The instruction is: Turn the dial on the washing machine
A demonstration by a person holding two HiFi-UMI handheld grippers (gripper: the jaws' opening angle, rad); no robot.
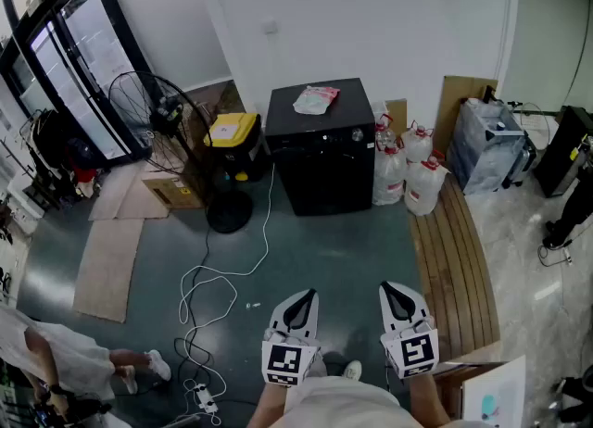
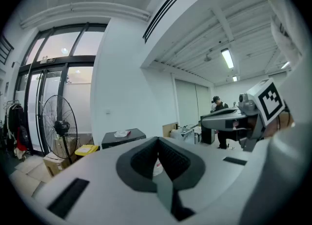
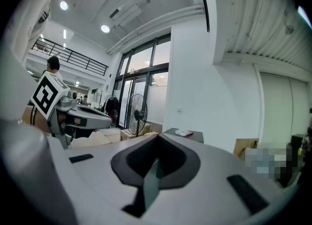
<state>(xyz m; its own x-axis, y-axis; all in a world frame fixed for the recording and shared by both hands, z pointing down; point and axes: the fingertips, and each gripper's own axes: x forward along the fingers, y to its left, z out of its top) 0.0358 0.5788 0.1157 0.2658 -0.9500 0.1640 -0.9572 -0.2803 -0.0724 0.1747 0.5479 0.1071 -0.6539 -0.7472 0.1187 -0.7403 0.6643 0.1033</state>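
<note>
The black washing machine (image 1: 320, 153) stands against the white wall, well ahead of me across the floor. A small pale dial (image 1: 358, 135) shows at the right of its top front strip. A white and red bag (image 1: 316, 99) lies on its lid. My left gripper (image 1: 298, 304) and right gripper (image 1: 398, 296) are side by side low in the head view, far short of the machine, both pointing toward it. Each has its jaws shut with nothing between them. The left gripper (image 2: 157, 140) sees the machine (image 2: 122, 136) small in the distance, as does the right gripper (image 3: 157, 137), machine (image 3: 183, 133).
A standing fan (image 1: 153, 107) and a yellow box (image 1: 232, 130) are left of the machine. White tied bags (image 1: 408, 171) lean at its right. A wooden slatted board (image 1: 459, 259) runs along the right. Cables (image 1: 208, 296) and cardboard (image 1: 111, 264) lie on the floor. A person (image 1: 56, 361) is at lower left.
</note>
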